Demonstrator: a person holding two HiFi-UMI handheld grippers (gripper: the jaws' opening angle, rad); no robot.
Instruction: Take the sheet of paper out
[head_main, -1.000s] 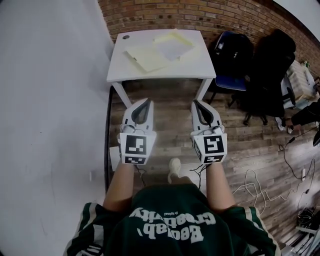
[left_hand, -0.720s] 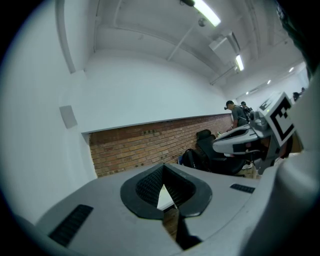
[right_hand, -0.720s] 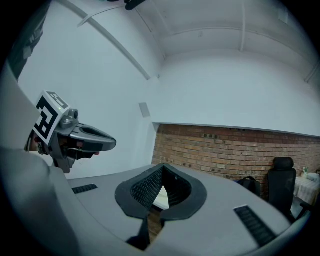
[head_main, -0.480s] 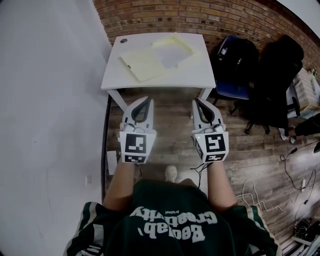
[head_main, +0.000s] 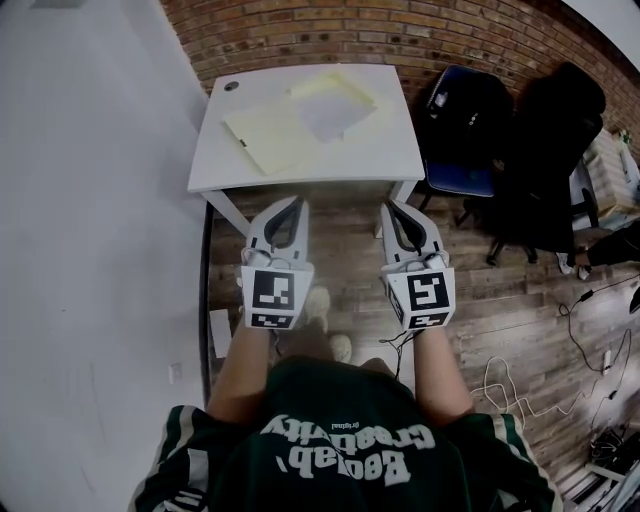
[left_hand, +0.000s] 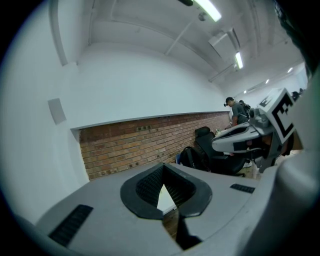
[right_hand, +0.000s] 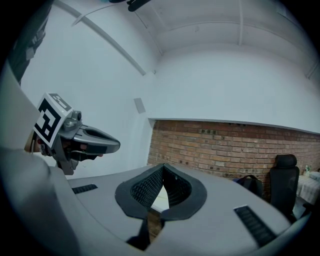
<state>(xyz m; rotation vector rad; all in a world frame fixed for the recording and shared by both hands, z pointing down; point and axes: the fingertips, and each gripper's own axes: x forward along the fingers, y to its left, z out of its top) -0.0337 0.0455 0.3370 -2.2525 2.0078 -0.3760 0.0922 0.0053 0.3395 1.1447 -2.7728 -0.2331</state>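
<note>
Head view: the white worktop (head_main: 385, 150) sits at 12 o'clock and has drawn closer and larger over the last second. The person is walking up to it, and a shoe (head_main: 318, 302) now shows between the two arms. A yellow folder (head_main: 262, 142) lies open on the worktop, and the sheet of paper (head_main: 328, 112) rests on its half toward 1 o'clock. Whether the sheet is tucked in or lies loose cannot be told from here. The left gripper (head_main: 296, 201) and right gripper (head_main: 389, 206) are held side by side, pointing to 12 o'clock, short of the worktop's near edge and touching nothing.

Left gripper view: jaws closed together with nothing between them. A sliver of white worktop shows through the notch below the tips, and the right gripper is at 3 o'clock.

Right gripper view: jaws likewise closed and empty, with the left gripper at 9 o'clock.

Assessment: approach only so far. The sheet is untouched, and a pair of jaws must open before any pick-up
</note>
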